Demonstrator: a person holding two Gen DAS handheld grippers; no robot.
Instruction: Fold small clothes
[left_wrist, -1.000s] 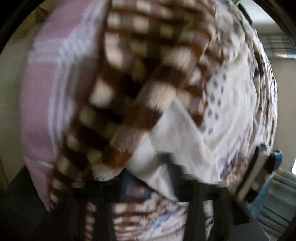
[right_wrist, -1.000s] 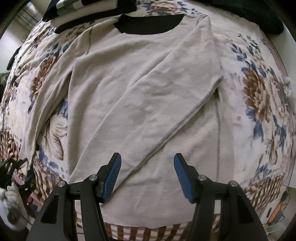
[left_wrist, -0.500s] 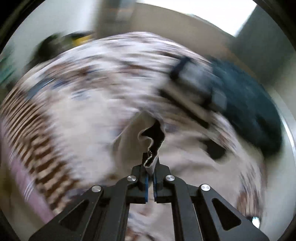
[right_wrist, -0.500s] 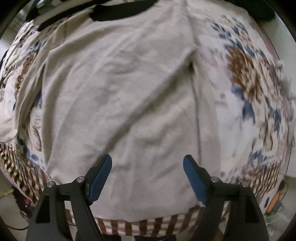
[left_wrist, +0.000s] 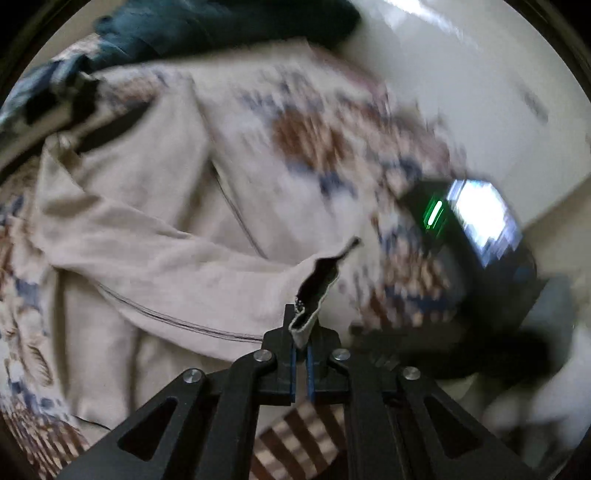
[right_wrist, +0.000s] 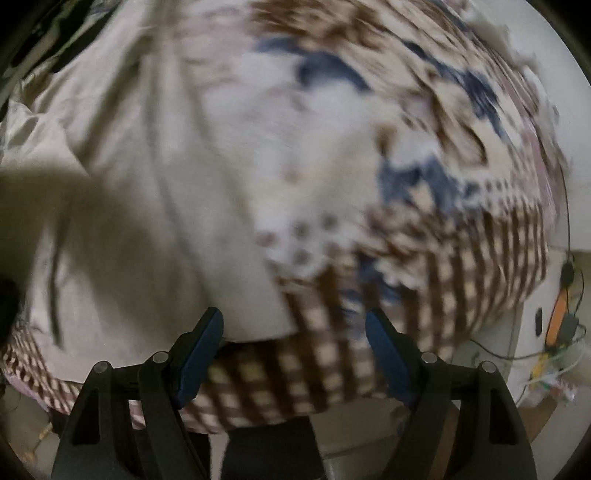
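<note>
The step in hand looks like the sleeve fold. The left claw is pinched tight on the cuff of a beige shirt, with the sleeve drawn out from the body toward the camera. The shirt lies spread on a bed under a floral blanket — collar toward the far end, hem near the checked border at the bed's edge.

The right claw hangs wide open with nothing between its pads, just over the hem corner and the border.

Next, in my judgement, the left claw needs to carry the cuff across and lay the sleeve flat on the shirt's body, without dragging the rest of the shirt along; the right claw seems placed to pin or take the hem.

Much is hard to read — both views are smeared. A dark device with a green light and a bright screen sits at the right of the left view; it may be the other gripper's body, but I cannot tell. The other sleeve cannot be made out. A dark heap lies at the far end.
</note>
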